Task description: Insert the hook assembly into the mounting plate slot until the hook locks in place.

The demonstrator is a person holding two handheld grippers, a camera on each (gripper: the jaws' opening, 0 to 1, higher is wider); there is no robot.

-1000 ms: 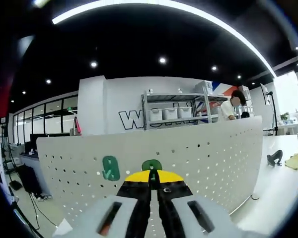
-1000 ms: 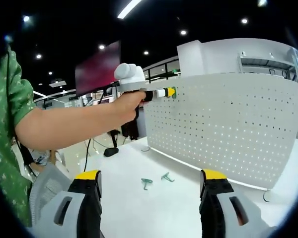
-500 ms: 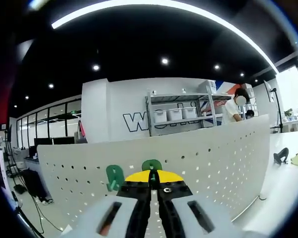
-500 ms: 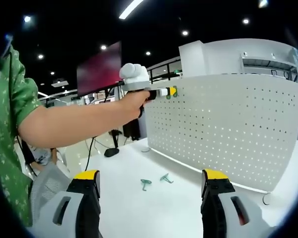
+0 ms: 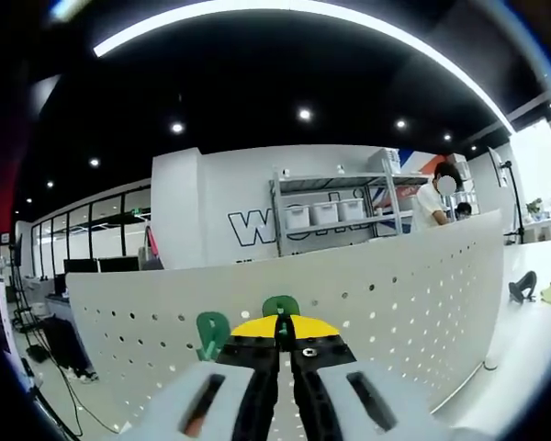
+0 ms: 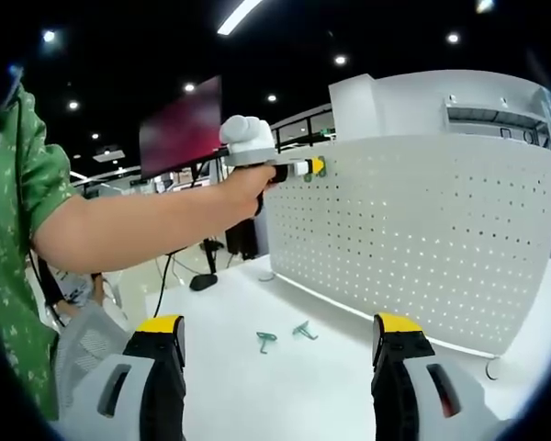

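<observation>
Where pegboard (image 5: 386, 294) ends, left claw (image 5: 277, 333).

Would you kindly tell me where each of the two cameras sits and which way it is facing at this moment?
Left gripper view: rides the left gripper, facing the white pegboard up close; its shut jaws pinch a green hook beside another hook.
Right gripper view: rides the open right gripper, back over the table; the person's arm shows, and two loose hooks.
Shared: pegboard, left gripper.

green hooks (image 6: 284, 335), white dotted pegboard (image 6: 422, 239), yellow-tipped fingers (image 5: 277, 327)
</observation>
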